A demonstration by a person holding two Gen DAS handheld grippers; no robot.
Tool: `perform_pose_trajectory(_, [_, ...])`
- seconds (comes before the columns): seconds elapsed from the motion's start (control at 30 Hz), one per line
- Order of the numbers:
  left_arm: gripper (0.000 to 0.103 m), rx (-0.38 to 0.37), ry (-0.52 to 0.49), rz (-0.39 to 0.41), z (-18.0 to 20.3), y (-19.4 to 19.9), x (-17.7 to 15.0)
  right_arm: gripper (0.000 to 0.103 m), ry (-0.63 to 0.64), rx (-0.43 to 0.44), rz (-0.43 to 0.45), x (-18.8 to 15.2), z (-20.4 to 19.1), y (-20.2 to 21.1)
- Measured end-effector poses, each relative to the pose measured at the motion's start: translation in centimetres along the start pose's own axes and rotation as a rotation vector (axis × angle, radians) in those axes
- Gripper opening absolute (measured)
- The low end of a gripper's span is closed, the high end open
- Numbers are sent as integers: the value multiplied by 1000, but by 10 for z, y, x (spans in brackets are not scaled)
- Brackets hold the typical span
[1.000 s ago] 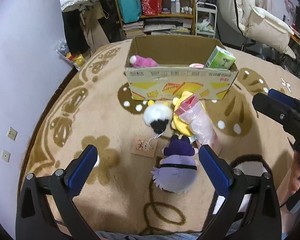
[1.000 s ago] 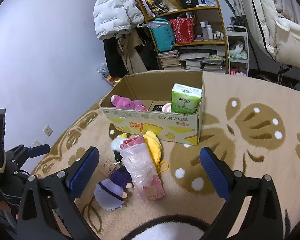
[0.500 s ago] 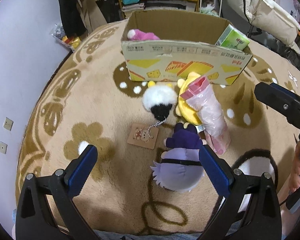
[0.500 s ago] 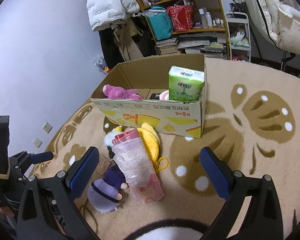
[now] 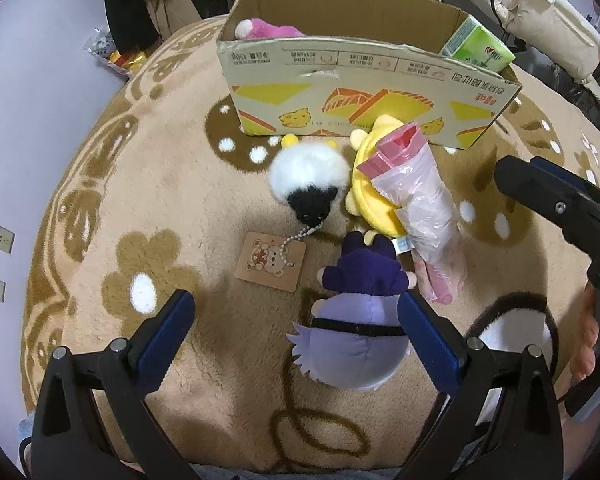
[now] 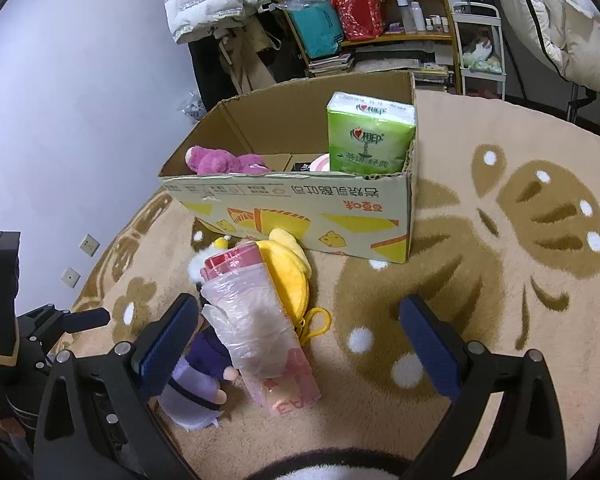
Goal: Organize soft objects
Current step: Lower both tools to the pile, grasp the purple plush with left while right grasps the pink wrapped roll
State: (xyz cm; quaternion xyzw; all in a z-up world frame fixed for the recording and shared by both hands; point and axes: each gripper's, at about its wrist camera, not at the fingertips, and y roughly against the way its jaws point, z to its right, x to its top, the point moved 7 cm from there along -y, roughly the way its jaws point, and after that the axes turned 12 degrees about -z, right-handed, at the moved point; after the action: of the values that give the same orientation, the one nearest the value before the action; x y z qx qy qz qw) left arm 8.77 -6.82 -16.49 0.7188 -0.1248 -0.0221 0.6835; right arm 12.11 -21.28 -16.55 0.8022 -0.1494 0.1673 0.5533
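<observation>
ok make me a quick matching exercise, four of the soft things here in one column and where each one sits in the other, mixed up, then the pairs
Things
1. pink plush
2. green tissue pack
3. purple doll
4. white and black pompom

Places
A. on the rug, nearest the open left claw
B. standing in the right end of the cardboard box
C. on the rug just in front of the box, chained to a card tag
D. lying in the left end of the box

Pairs: 1-D, 2-B, 3-A, 4-C
</observation>
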Motion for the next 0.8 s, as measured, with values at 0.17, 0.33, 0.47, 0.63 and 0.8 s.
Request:
perform_pose_trajectory(0.17, [100,-19,3,-24,1,-8,2,103,5,-5,-22,0,0,-11])
perform_pose_trajectory(0.33, [100,-65,23,-44,2,-13,4,103,3,-11,-38,0,2,-18])
perform_pose_trajectory(0.47, [100,-99,21,-63,6,-15,3,103,-3,-13,-53,0,5,-24])
perform_pose_trajectory(0.63, [100,-112,7,-90,10,-21,1,103,-1,-14,-63,-1,6,-28])
perform_pose_trajectory(0.8, [100,-131,-6,-125,16,-28,-2,103,6,-14,-74,-1,3,-31])
